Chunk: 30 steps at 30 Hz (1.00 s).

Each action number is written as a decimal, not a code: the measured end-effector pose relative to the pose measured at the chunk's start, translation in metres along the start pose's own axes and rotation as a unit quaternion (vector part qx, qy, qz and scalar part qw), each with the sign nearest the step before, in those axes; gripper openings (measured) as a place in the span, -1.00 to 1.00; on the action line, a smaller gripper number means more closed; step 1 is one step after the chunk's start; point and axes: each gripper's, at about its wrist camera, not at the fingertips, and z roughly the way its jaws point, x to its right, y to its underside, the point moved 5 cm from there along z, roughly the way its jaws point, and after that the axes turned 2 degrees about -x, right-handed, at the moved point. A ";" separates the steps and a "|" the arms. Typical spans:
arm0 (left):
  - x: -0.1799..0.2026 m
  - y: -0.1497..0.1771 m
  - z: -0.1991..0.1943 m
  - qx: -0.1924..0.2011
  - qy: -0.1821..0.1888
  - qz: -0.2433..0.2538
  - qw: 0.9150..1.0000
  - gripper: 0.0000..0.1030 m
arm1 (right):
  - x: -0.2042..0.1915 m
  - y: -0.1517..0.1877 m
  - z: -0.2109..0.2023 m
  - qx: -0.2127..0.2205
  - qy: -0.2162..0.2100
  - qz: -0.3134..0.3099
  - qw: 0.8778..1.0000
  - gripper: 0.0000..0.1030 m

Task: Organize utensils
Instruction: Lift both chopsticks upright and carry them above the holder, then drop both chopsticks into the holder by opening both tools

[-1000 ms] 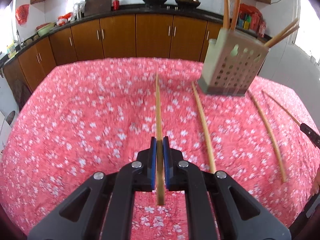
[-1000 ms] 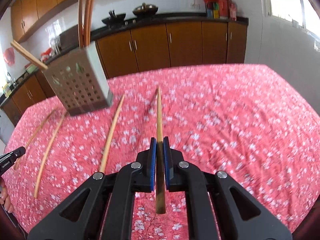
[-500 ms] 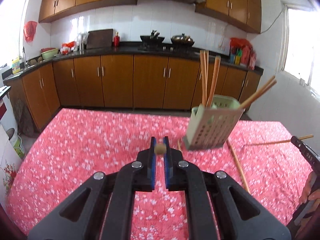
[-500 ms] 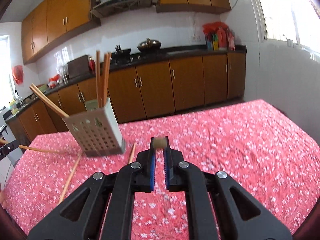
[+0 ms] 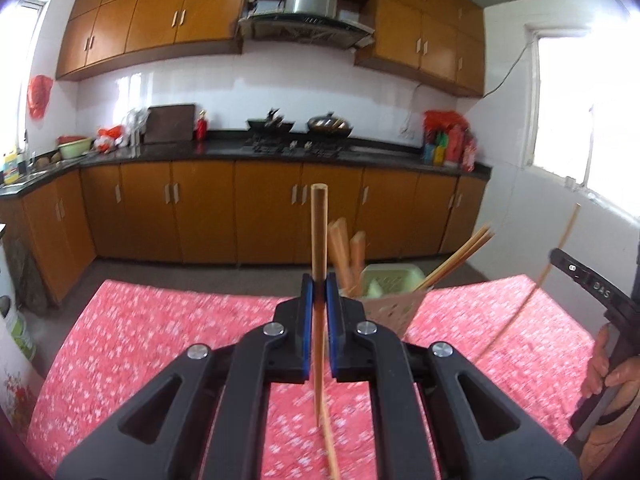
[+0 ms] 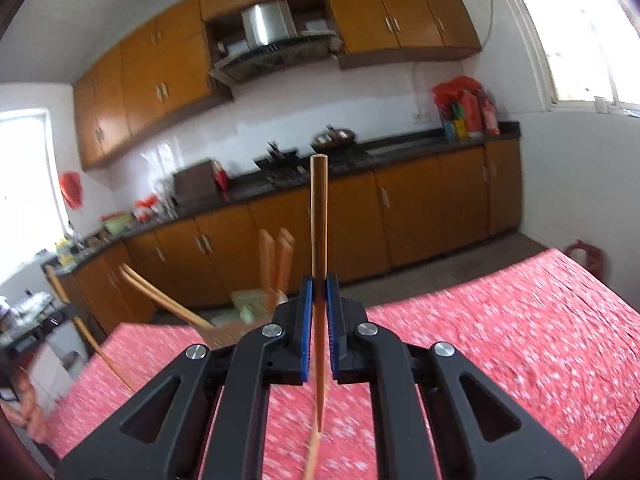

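My left gripper (image 5: 319, 292) is shut on a wooden chopstick (image 5: 319, 236) and holds it upright above the red flowered tablecloth (image 5: 152, 340). My right gripper (image 6: 319, 294) is shut on another chopstick (image 6: 319, 216), also upright. The perforated utensil holder (image 5: 390, 296) stands on the table just right of my left fingers, with several chopsticks in it. In the right wrist view the holder (image 6: 248, 308) is left of my fingers, blurred. The right gripper (image 5: 592, 292) with its chopstick (image 5: 536, 288) shows at the right edge of the left wrist view.
A loose chopstick (image 5: 330, 444) lies on the cloth below my left gripper, and another (image 6: 312, 452) below my right. Kitchen cabinets (image 5: 208, 212) and a counter with a stove (image 5: 296, 146) stand behind the table. A hand (image 5: 616, 376) holds the right gripper.
Both grippers have lifted their chopsticks off the table and tilted them from lying flat to upright. The views have swung up from the tablecloth to the kitchen.
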 end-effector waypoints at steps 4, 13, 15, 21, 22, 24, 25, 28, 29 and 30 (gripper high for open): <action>0.024 -0.029 -0.004 0.039 0.018 0.007 0.999 -0.85 | -0.026 -0.029 -0.004 0.045 -0.025 -0.007 0.999 -0.85; 0.050 -0.094 0.021 0.122 0.007 -0.019 0.992 -0.85 | -0.057 -0.062 0.022 0.120 -0.027 -0.025 0.992 -0.85; 0.052 -0.101 0.035 0.135 0.001 -0.026 0.991 -0.85 | -0.057 -0.059 0.036 0.117 -0.026 -0.022 0.993 -0.85; 0.049 -0.093 0.080 0.123 -0.007 -0.036 0.992 -0.85 | -0.050 -0.034 0.080 0.083 -0.015 -0.009 0.996 -0.85; 0.048 -0.091 0.084 0.119 -0.006 -0.038 0.992 -0.85 | -0.052 -0.030 0.084 0.077 -0.014 -0.010 0.997 -0.85; 0.045 -0.084 0.096 0.109 -0.003 -0.045 0.993 -0.85 | -0.052 -0.021 0.094 0.063 -0.014 -0.015 0.998 -0.85; 0.042 -0.081 0.099 0.106 -0.003 -0.047 0.993 -0.85 | -0.053 -0.018 0.096 0.057 -0.015 -0.018 0.998 -0.85; 0.037 -0.075 0.107 0.092 0.000 -0.053 0.994 -0.85 | -0.056 -0.009 0.098 0.041 -0.023 -0.019 0.999 -0.84; 0.035 -0.073 0.107 0.090 -0.001 -0.054 0.994 -0.82 | -0.057 -0.007 0.095 0.039 -0.024 -0.018 0.999 -0.84; 0.034 -0.071 0.106 0.088 0.000 -0.054 0.995 -0.78 | -0.057 -0.007 0.095 0.036 -0.023 -0.017 0.999 -0.83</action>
